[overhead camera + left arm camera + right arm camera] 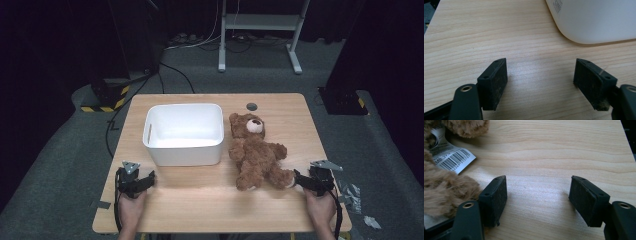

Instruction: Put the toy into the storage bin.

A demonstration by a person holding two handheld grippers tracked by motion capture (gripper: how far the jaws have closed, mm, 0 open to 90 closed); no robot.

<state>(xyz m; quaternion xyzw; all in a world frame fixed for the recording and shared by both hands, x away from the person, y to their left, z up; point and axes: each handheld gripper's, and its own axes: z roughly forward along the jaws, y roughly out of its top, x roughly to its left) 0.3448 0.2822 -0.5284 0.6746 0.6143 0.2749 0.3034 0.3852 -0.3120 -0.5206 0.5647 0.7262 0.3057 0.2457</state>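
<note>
Furry brown teddy bear; smooth white rounded-rectangular tub.

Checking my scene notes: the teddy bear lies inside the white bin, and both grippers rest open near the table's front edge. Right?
Not quite. The teddy bear lies on the table beside the white bin, not inside it, as the high view shows. Both the left gripper and right gripper do rest open near the front edge.

A light wooden table w/ a small grey round disc set near its far edge. Beyond it, grey carpet, black cables trailing across the floor, a white metal frame on two feet, yellow-black hazard tape at left. Tape scraps lie right of the table.
</note>
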